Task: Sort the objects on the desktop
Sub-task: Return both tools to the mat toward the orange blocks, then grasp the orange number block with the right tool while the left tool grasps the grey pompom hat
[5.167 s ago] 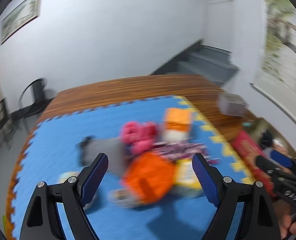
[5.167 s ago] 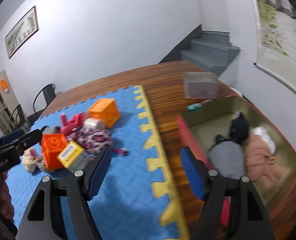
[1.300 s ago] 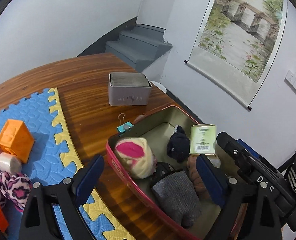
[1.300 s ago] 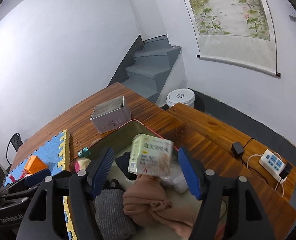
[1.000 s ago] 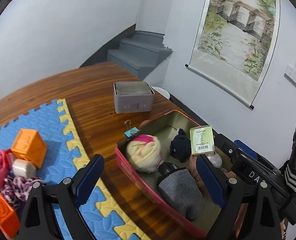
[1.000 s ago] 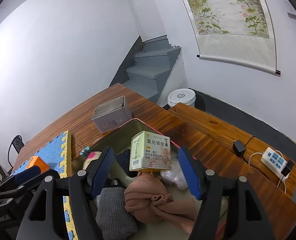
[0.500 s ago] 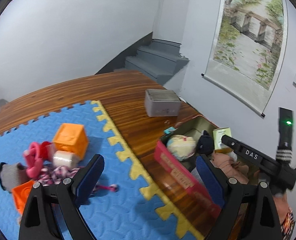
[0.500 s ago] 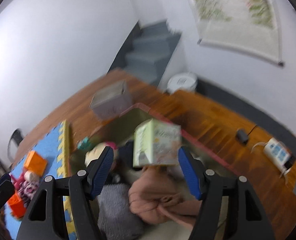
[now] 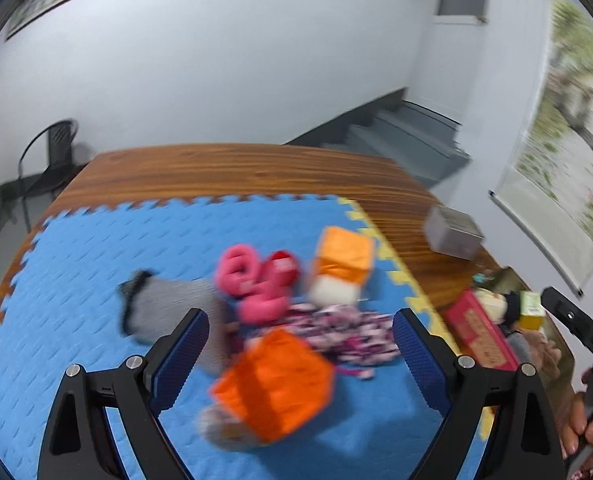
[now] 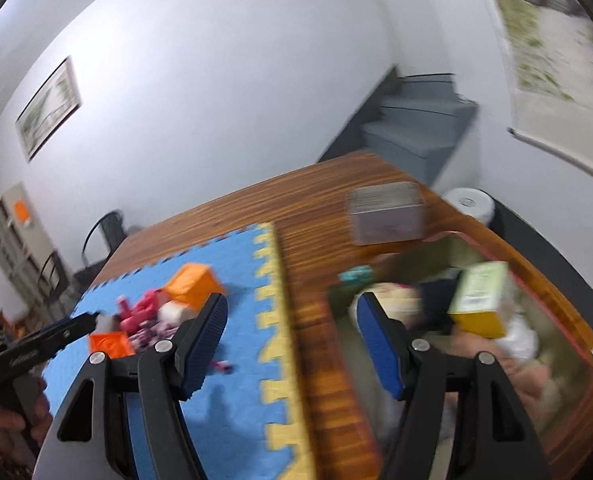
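The left gripper (image 9: 298, 344) is hovering with its jaws spread wide and nothing between them, above the pile of toys on the blue foam mat (image 9: 76, 280). An orange block (image 9: 274, 390), blurred, is sitting just beyond the gripper, at 12 o'clock from it. A leopard-print cloth (image 9: 344, 330) is lying at 1 o'clock, touching the block's far side. A pink ring toy (image 9: 252, 284) is resting at 11 o'clock, with a grey sock (image 9: 168, 308) at 10 o'clock beside it. A second orange block (image 9: 342, 260) is standing at 12 o'clock further back, near the yellow edge of the mat. A small pale roll (image 9: 332, 292) is lying against its near face.

The right gripper (image 10: 290, 340) is also standing wide and empty, poised over the bare wooden bench (image 10: 308, 216) between the mat and the red tray (image 10: 584, 328). The tray is lying at 2 o'clock from this gripper. A green-and-yellow carton (image 10: 482, 300) is resting tilted inside the tray, on top of soft items that are too blurred to identify. A grey tin (image 10: 386, 214) is standing on the bench at 1 o'clock, beyond the tray.
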Motion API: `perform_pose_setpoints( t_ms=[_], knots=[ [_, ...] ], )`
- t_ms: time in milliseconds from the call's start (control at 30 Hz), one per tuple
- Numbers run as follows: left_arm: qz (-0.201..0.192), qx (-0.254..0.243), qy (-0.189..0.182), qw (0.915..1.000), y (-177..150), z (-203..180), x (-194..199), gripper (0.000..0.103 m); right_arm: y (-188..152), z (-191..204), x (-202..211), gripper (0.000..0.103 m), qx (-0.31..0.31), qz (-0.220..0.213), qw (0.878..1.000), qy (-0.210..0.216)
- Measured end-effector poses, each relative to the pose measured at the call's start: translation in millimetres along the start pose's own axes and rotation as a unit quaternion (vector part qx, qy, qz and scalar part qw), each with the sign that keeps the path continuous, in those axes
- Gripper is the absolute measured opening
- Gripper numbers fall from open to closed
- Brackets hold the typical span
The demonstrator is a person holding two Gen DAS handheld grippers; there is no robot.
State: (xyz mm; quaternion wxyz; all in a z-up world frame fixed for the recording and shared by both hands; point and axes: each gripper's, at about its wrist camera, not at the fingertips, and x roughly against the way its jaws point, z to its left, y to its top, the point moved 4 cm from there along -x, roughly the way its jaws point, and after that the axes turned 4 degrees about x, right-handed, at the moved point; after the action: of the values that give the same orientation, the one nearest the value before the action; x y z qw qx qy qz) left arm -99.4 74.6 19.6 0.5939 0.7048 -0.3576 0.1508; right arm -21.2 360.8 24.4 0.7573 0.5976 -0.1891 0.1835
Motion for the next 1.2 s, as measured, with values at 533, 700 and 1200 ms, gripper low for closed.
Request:
perform_pose_setpoints(
  t_ms=[533,700,1200],
  knots=[
    [-0.013,0.092,0.023,0.9954,-11.8,92.3,18.6,0.095,-54.1,154.3,-82.9,0.079,0.085,0.173,0.956,0.219],
    [-0.010,0.096,0.019,0.9952,-15.8,97.8,19.7,0.095,-69.0,168.5,-125.9,0.079,0.076,0.216,0.949,0.215],
    [0.016,0.039,-0.010,0.9991,-30.7,71.8,10.7,0.095,-55.8,133.7,-80.8,0.057,0.047,0.125,0.974,0.185]
  ],
)
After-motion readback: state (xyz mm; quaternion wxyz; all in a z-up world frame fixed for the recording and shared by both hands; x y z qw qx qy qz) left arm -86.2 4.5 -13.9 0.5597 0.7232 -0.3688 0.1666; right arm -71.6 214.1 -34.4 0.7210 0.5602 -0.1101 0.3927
